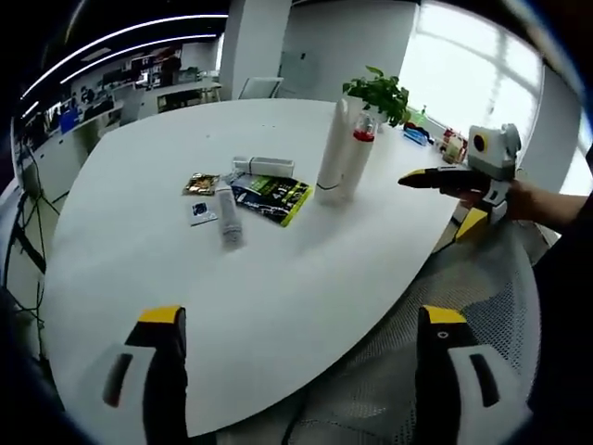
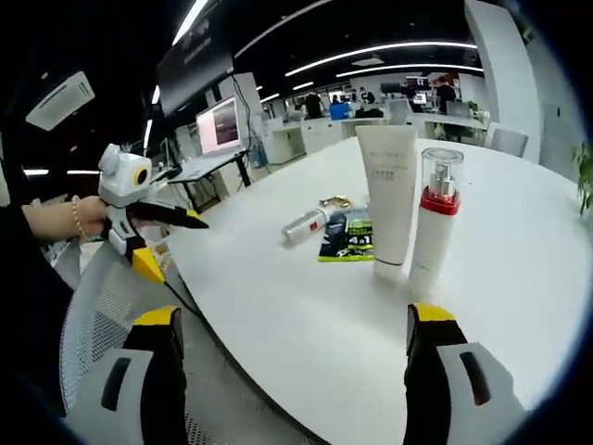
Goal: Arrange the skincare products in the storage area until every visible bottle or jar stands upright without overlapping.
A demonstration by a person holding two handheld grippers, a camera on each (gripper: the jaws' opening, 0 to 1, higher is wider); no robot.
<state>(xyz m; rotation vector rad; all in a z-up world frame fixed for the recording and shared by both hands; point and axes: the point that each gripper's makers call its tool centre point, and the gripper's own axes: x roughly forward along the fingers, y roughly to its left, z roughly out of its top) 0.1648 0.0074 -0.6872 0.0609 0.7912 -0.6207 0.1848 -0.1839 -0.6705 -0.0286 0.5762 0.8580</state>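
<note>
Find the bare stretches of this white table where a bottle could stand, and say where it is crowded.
Bare: the wide table front, between the near edge and the lying bottle; also the far side behind the white box. Crowded: the middle cluster of sachets, green packet, upright tube and red-collared bottle.

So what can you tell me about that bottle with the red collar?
The pump bottle is white and slim, with a red collar under a clear cap that shows the pump inside. It looks like plastic. It stands upright on the white table, right beside the taller white tube; whether they touch is unclear. No gripper holds it.
</note>
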